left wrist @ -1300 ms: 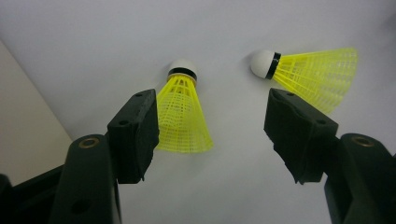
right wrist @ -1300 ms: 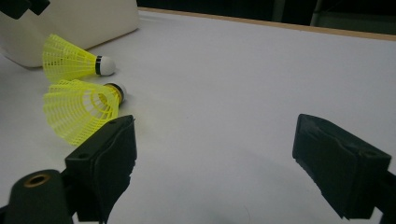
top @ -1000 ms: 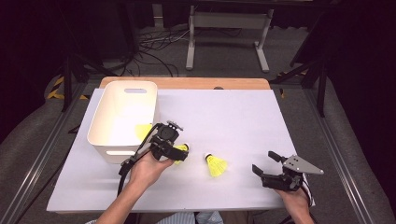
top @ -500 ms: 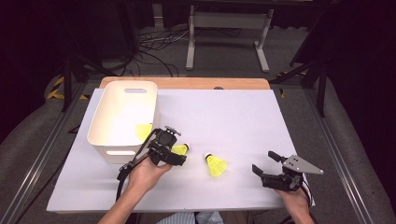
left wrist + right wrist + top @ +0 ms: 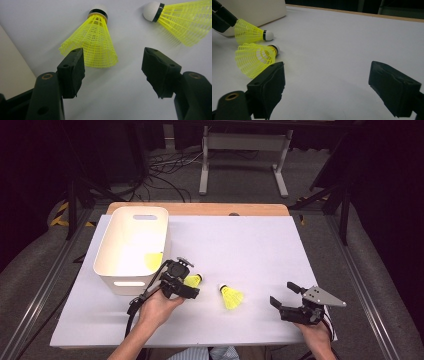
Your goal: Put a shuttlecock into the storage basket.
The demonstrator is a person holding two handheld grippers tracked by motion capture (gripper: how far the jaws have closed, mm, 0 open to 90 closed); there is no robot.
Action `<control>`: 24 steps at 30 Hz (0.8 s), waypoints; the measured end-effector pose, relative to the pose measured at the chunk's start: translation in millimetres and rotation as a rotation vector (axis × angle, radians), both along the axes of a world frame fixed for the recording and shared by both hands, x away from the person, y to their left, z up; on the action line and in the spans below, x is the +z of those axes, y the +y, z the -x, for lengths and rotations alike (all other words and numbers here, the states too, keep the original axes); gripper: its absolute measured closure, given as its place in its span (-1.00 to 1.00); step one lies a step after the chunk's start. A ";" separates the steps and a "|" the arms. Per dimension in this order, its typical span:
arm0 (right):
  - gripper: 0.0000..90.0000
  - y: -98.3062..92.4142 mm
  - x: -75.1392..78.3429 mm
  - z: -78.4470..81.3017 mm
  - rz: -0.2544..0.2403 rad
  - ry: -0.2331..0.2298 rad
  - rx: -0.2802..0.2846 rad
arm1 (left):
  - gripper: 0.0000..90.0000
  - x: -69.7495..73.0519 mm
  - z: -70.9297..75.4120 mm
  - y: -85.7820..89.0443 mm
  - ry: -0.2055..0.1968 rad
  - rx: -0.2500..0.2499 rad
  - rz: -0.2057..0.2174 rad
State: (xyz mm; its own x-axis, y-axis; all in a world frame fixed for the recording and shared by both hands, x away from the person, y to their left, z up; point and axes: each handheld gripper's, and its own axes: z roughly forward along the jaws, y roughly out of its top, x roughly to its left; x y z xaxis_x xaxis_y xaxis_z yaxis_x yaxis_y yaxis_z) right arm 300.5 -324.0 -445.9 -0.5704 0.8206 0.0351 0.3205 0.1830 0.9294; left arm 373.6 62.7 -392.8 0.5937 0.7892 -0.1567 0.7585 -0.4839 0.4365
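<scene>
The work in hand looks like gathering yellow shuttlecocks into the white bin [image 5: 131,251], which stands near the worktop's [image 5: 260,245] left edge. 1 shuttlecock [image 5: 153,260] already lies inside the bin, against its near right wall. 2 remain on the worktop, toward its near edge: the nearer shuttlecock [image 5: 193,280] lies just right of the bin, and the second shuttlecock [image 5: 231,296] lies farther right, near the middle of that edge.

The left gripper [image 5: 189,287] hovers at the nearer shuttlecock with its jaws spread wide and nothing between them; in the left gripper view that shuttlecock's [image 5: 98,42] skirt sits just beyond the left jaw pad, apart from it. The right gripper [image 5: 281,295] rests near the worktop's near right corner, jaws open and empty, well apart from both shuttlecocks.

The step appears to be the approach for a pick. The next move likely calls for shifting the left gripper so the mesh skirt falls between both pads, then closing gently, since the light skirt could crush or skid away.
</scene>
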 end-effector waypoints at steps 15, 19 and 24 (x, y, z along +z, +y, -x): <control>-0.68 -0.1 0.0 0.0 0.000 0.000 0.003 | -0.17 -13.6 -7.7 -11.1 0.030 -0.008 -0.017; -0.68 0.0 0.0 0.0 0.000 0.000 0.003 | -0.13 -15.9 -10.2 -12.4 0.035 -0.005 -0.014; -0.68 -0.1 0.0 0.0 0.000 0.000 0.003 | -0.05 -18.6 -13.3 -13.4 0.032 -0.002 -0.008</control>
